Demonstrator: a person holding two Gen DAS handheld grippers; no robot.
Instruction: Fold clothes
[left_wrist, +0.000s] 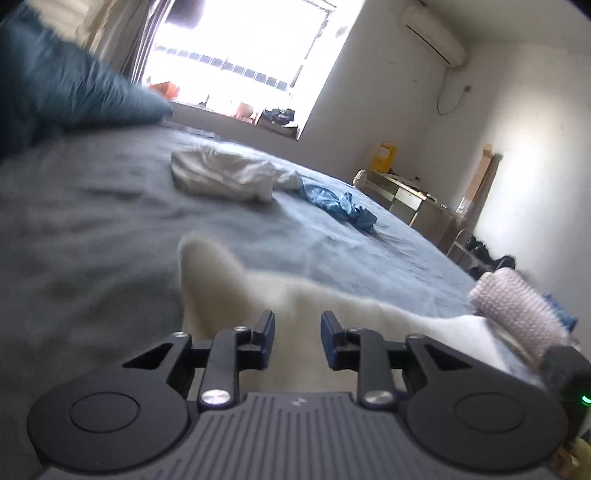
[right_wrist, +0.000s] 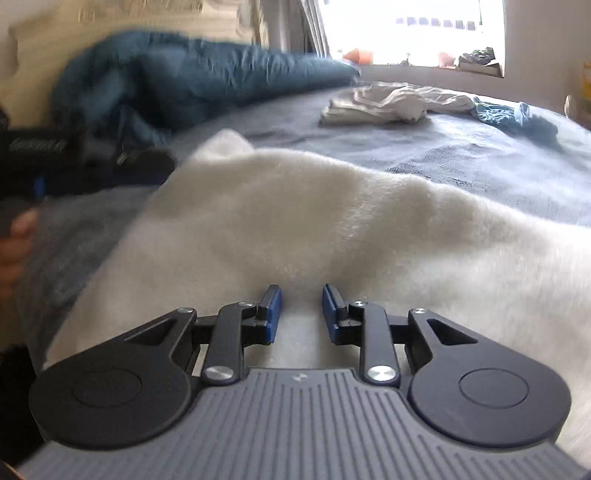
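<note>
Up the bed (left_wrist: 92, 229), a crumpled pale garment (left_wrist: 229, 177) touches a blue cloth (left_wrist: 340, 205); a teal duvet (right_wrist: 192, 77) is heaped by the headboard, under a bright window (left_wrist: 240, 44). A knit sleeve (left_wrist: 517, 306) edges in at right. Nothing stands between the tools and the white fleece (right_wrist: 314, 221), fluffy and humped across the near bed. Left gripper (left_wrist: 297, 338): jaws slightly apart, fleece between them, grip unclear. Right gripper (right_wrist: 301, 314): same narrow gap over fleece, can't tell.

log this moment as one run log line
stage: folding | item: white fleece on bed | waiting: cream garment, blue garment
</note>
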